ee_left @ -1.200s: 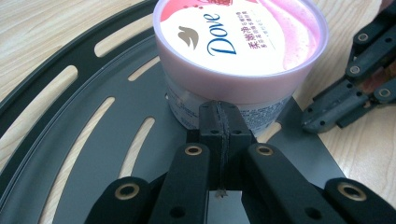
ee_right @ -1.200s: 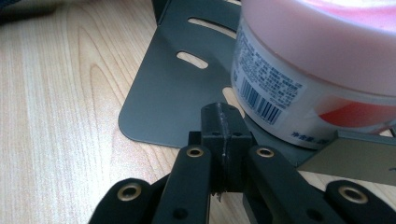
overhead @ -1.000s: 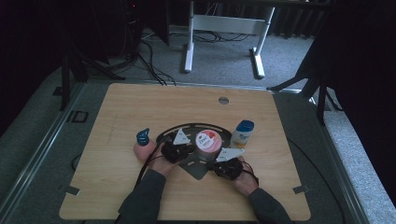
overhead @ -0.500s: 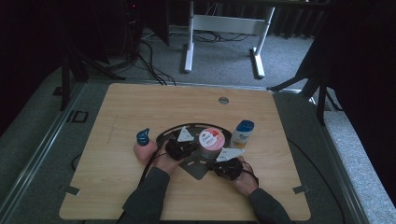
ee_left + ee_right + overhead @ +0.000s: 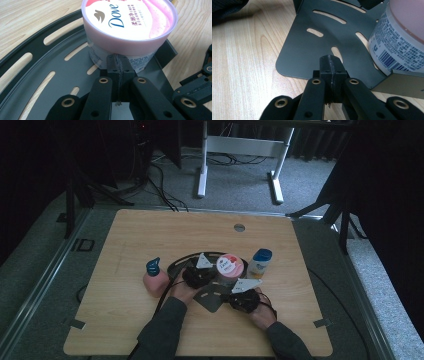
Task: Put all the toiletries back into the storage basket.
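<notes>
I've got both grippers down on the wooden table, working at the dark slotted metal plate. My left gripper is clenched tight, pads pressed together with nothing between them, and its tips sit right against the side of the Dove tub, just under the pink lid's rim. The tub stands upright on the plate. My right gripper is clenched too, empty, its tips hovering over the plate's rounded near corner, with the tub's barcoded wall off to its right. From the high view, the tub sits mid-table between a pink bottle with a blue cap on the left and a small blue-capped bottle on the right.
</notes>
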{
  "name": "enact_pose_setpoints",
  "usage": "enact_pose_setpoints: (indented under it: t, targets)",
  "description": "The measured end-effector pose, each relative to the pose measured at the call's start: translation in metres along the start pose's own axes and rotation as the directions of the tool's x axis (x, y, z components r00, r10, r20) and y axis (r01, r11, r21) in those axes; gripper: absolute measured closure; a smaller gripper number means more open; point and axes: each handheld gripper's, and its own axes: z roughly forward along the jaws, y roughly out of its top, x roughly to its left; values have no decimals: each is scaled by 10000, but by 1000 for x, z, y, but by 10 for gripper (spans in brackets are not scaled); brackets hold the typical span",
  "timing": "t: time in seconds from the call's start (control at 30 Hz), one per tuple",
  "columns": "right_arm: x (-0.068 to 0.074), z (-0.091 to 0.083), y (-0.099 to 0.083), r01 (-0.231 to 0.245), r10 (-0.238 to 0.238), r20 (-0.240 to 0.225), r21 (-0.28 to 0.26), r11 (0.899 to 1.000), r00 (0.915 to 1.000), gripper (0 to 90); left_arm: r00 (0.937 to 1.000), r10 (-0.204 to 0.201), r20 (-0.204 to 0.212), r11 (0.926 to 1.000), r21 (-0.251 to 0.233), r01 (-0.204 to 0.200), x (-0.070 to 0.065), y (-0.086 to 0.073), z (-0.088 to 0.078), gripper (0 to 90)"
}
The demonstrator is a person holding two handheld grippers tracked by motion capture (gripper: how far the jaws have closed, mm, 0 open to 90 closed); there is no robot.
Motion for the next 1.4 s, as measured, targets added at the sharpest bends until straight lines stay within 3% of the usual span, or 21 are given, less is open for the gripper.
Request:
enact_pose_setpoints:
  t: [0.77,1.4]
  targets:
    - [0,1,0,-42,41,-86,-21,10000,10000,900,9974,-499,-525,9967,611,530,1,15,8,894]
    - [0,2,1,-56,55,-180,-30,10000,9998,900,9938,-984,-517,9939,445,1007,1,21,17,893]
